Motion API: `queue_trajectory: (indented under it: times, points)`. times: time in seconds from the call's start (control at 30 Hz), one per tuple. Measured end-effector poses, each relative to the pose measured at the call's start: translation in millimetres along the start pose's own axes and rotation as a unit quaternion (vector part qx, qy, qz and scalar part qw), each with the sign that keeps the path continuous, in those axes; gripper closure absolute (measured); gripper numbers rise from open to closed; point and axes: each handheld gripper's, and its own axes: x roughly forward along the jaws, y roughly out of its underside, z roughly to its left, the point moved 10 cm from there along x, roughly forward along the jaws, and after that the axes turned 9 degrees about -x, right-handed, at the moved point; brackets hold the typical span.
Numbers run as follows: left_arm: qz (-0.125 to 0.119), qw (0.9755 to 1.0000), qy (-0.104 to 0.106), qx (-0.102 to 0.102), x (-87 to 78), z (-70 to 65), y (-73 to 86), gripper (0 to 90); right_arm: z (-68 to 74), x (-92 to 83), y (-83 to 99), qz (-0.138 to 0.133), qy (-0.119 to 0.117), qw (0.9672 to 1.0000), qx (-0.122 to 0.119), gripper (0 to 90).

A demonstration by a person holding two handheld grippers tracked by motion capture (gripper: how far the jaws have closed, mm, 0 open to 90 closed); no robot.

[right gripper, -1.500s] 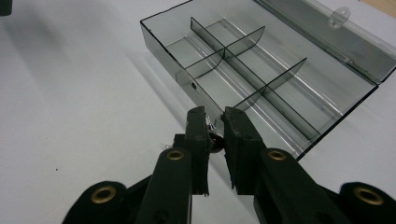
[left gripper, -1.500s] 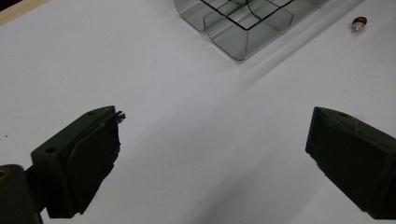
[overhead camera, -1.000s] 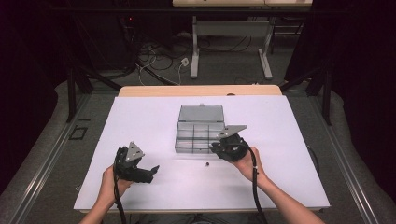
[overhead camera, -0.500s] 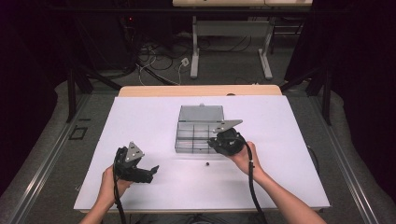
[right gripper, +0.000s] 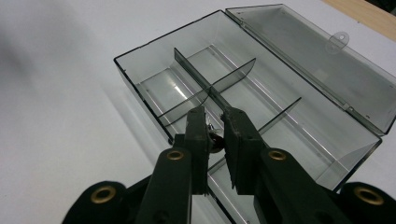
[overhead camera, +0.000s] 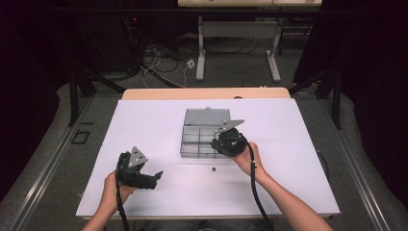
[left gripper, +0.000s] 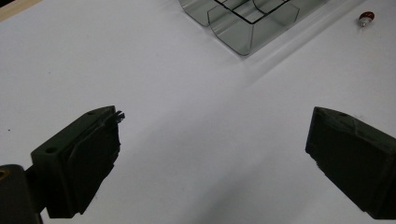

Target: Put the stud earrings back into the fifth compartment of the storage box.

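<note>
An open clear plastic compartment box (overhead camera: pixel 191 140) sits mid-table, its lid (overhead camera: pixel 207 117) laid back on the far side. My right gripper (overhead camera: pixel 216 143) hovers over the box's near right corner. In the right gripper view its jaws (right gripper: pixel 214 122) are shut on a small silvery part (right gripper: pixel 215 140) above the box's dividers (right gripper: pixel 205 84). A second small red-capped part (overhead camera: pixel 213 169) lies on the table just in front of the box and appears as the red-capped part (left gripper: pixel 365 18) in the left gripper view. My left gripper (overhead camera: pixel 155 179) rests low at the front left, open and with nothing in it (left gripper: pixel 215 140).
The white tabletop (overhead camera: pixel 288 144) ends in a wooden strip (overhead camera: pixel 202 93) at the far side. Beyond it are dark floor, cables and desk legs (overhead camera: pixel 201 53). The box's corner (left gripper: pixel 243 37) lies ahead of the left gripper.
My right gripper has moved slightly away and to the left, further over the box, still shut on the small part. The left gripper has stayed put.
</note>
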Motion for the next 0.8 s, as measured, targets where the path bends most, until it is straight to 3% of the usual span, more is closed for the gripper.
queue_trajectory:
  times: [0.8]
  points:
    - [0.002, 1.0000, 0.003, 0.008, 2.7, -0.9, -0.1, 2.9, 5.6, 12.9, 5.0, 0.012, -0.006, 0.9999, 0.006, 80.2]
